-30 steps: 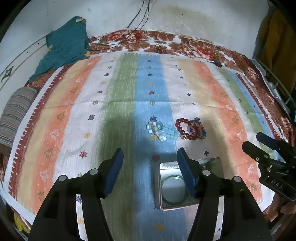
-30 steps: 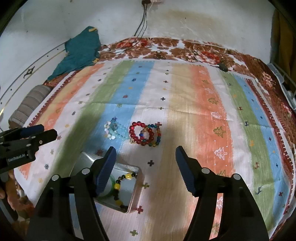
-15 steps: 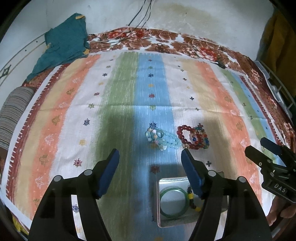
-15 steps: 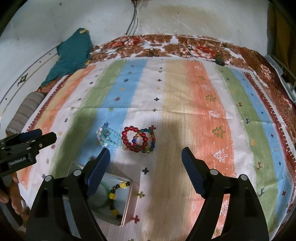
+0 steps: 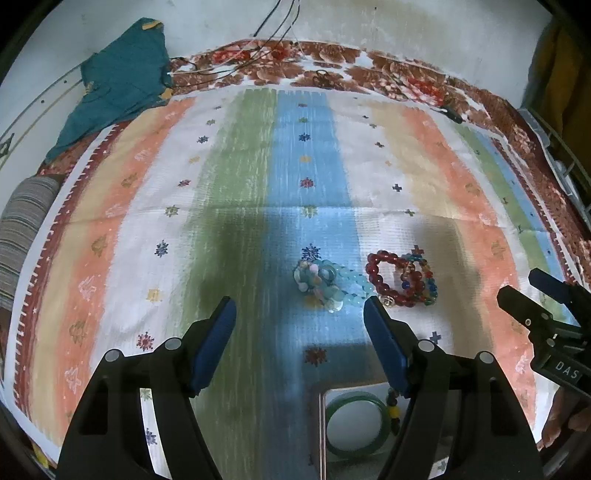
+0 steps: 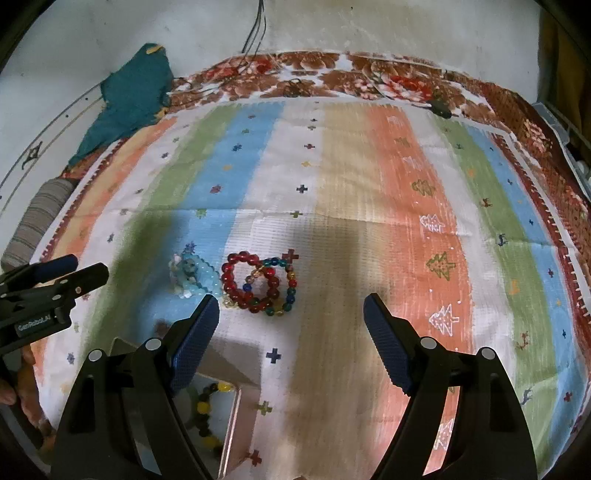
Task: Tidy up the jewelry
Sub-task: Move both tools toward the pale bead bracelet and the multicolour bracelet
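Left gripper (image 5: 299,317) jaws apart, empty, just been opening; right gripper (image 6: 291,314) likewise. Striped cloth (image 5: 240,192) bare ahead, wall (image 5: 406,33) past far edge. Bracelets (image 5: 402,280) just ahead on cloth, between both grippers. Tin (image 5: 323,435) below left gripper holds bangle (image 5: 332,443).

Woven matt striped cloth (image 5: 236,192), glossy glass-like red beads (image 6: 255,284), shiny metal tin (image 6: 231,432), perhaps smooth jade-like green bangle (image 5: 354,424).
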A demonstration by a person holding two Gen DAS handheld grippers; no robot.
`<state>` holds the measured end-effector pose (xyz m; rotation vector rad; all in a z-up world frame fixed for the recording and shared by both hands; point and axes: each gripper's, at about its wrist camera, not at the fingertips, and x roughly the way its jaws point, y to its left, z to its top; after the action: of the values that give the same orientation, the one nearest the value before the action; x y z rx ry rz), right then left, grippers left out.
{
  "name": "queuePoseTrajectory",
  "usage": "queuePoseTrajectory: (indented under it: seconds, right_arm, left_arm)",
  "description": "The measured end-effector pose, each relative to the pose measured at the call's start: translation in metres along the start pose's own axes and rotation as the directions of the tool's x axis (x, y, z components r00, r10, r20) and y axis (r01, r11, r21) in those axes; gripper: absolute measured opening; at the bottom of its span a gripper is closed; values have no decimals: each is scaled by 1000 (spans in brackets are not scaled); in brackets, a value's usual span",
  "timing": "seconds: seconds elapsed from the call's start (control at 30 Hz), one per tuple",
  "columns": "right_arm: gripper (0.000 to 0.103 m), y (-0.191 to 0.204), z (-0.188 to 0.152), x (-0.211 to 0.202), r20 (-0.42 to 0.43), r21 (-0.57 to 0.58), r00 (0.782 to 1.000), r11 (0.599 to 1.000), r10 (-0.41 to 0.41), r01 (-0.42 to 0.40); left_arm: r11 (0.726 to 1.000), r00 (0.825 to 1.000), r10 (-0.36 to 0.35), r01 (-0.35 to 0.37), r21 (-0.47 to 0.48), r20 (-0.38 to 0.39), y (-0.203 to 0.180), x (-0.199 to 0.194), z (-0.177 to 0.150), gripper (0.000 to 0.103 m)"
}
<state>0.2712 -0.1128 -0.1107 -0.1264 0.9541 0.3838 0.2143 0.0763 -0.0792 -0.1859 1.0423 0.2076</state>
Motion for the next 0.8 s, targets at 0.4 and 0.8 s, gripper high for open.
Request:
queuePoseTrajectory:
  seconds: [0.4, 0.8]
  right_arm:
    - [81, -5, 5, 29, -55, 1, 998, 1000, -13, 13]
    - [81, -6, 9, 49, -91, -1, 995, 1000, -28, 28]
  left_arm:
    - [1000, 999, 21, -20, 17, -44, -2, 30, 8, 71]
    - [999, 996, 42, -41, 17, -75, 1, 53, 16, 71]
